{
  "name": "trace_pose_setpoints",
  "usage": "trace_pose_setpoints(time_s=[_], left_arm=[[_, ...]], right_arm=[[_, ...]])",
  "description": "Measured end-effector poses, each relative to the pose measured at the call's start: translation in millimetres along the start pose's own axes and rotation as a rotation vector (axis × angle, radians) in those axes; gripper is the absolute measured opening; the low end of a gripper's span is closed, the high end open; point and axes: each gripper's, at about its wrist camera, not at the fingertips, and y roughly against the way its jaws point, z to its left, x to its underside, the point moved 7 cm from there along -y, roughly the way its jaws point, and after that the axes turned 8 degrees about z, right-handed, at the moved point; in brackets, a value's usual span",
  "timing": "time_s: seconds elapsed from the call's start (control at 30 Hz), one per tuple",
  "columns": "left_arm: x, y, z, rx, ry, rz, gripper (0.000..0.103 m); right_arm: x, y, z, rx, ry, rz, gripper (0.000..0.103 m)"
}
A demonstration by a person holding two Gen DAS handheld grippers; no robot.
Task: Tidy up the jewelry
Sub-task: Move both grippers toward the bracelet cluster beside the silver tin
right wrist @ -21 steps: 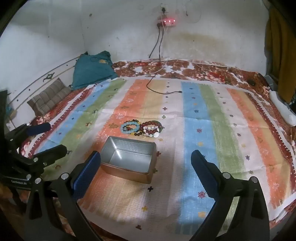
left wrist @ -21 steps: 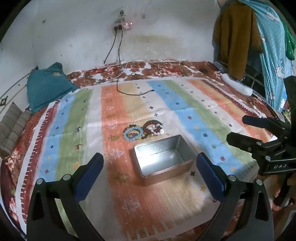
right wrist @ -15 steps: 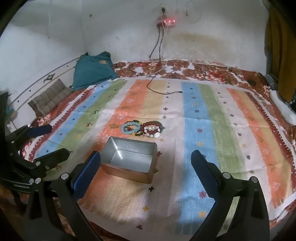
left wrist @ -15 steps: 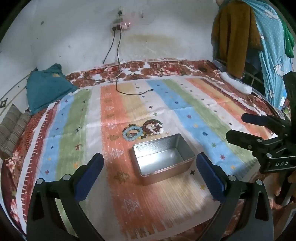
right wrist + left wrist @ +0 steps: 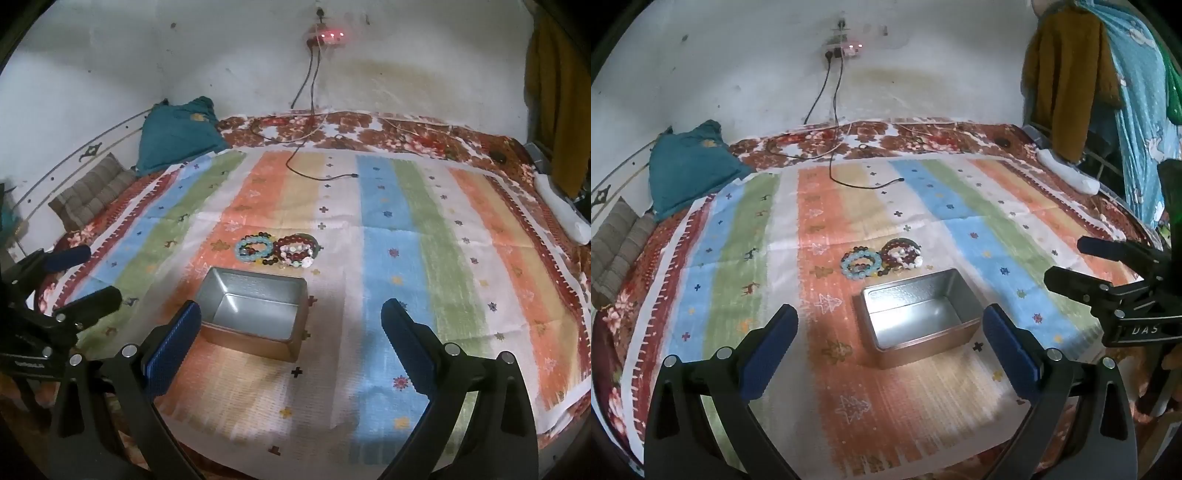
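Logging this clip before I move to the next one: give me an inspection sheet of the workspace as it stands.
Surface: striped cloth spread flat over a flowered bedspread.
Job's things: open metal tin, nothing seen inside; beaded bracelets piled just behind it on the cloth.
Clutter: teal cushion, striped cushion, white roll at the bed's edges.
Grippers: left claw and right claw both open wide, holding nothing, above the near edge of the cloth.
Cables: black cable runs from the wall socket onto the cloth, loose end free.
Surroundings: stained white wall; clothes hanging at right.
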Motion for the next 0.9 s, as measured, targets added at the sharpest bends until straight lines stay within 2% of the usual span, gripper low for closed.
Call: trace_pose_setpoints(time_s=[0.23,0.67,0.9], left_arm=[[2,-5,5,-0.02,0.018,0.022,0.097],[8,-9,8,-0.035,0.021,0.056,0.098],[2,-12,8,-0.035,0.023,0.065,0.097]], right_arm=[[2,-8,-1,0.017,0.0,0.03,0.099],[-1,-9,-4,0.014,-0.016,0.029,0.099],[1,-8,-5,0.016,-0.015,0.031,0.099]])
